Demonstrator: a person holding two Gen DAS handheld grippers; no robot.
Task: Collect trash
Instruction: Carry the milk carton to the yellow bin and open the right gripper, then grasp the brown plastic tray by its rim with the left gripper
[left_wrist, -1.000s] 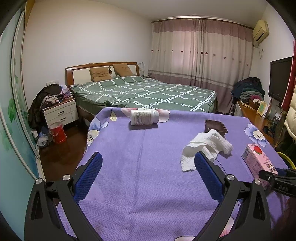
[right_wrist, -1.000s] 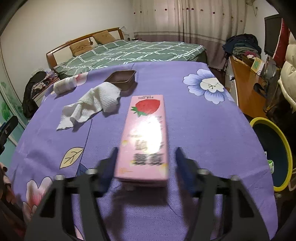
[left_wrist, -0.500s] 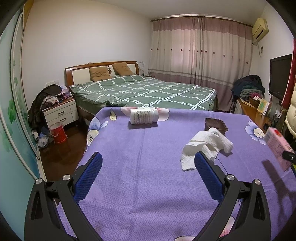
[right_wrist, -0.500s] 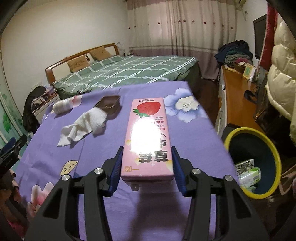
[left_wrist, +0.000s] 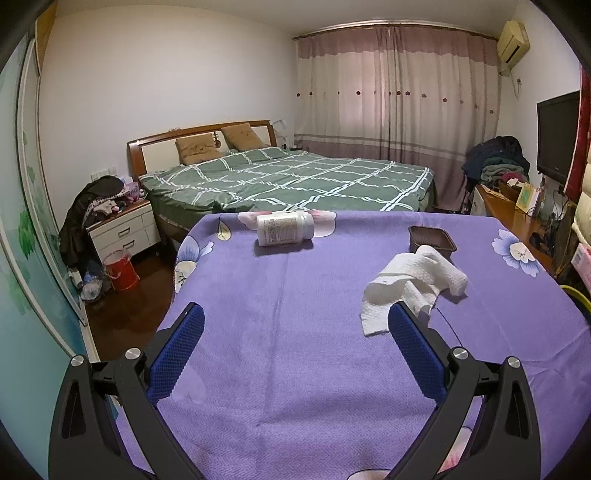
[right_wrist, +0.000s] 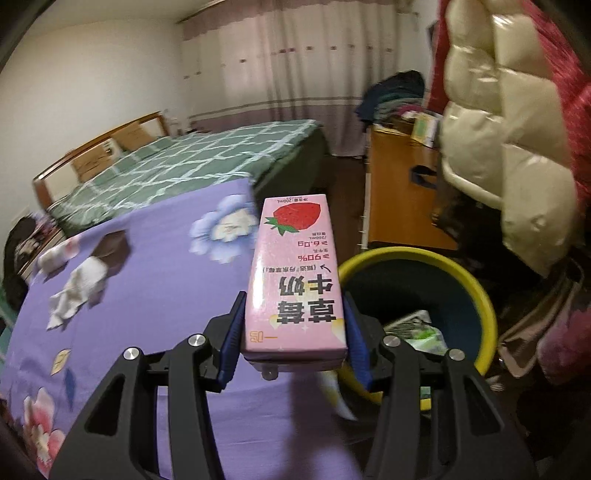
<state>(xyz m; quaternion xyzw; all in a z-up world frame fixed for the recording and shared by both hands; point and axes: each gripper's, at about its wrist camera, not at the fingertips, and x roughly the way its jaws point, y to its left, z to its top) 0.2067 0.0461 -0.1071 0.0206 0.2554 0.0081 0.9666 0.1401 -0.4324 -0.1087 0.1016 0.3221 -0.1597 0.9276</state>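
My right gripper (right_wrist: 293, 338) is shut on a pink strawberry milk carton (right_wrist: 295, 273) and holds it in the air at the table's right edge, beside a yellow-rimmed bin (right_wrist: 417, 254) that holds some trash. My left gripper (left_wrist: 293, 326) is open and empty above the purple flowered tablecloth (left_wrist: 288, 295). On the table lie a crumpled white paper towel (left_wrist: 410, 288), a white bottle (left_wrist: 284, 228) on its side at the far edge, and a small dark tray (left_wrist: 430, 236). The towel (right_wrist: 75, 290) and tray (right_wrist: 110, 245) also show blurred in the right wrist view.
A green checked bed (left_wrist: 288, 177) stands beyond the table. A nightstand (left_wrist: 123, 229) and red bucket (left_wrist: 120, 271) are at the far left. A wooden desk (right_wrist: 402, 192) and hanging puffy coat (right_wrist: 502, 122) crowd the right side by the bin.
My right gripper closed on the carton, lifted it off the table and swung it right toward the bin. The carton has left the left wrist view. My left gripper stayed still.
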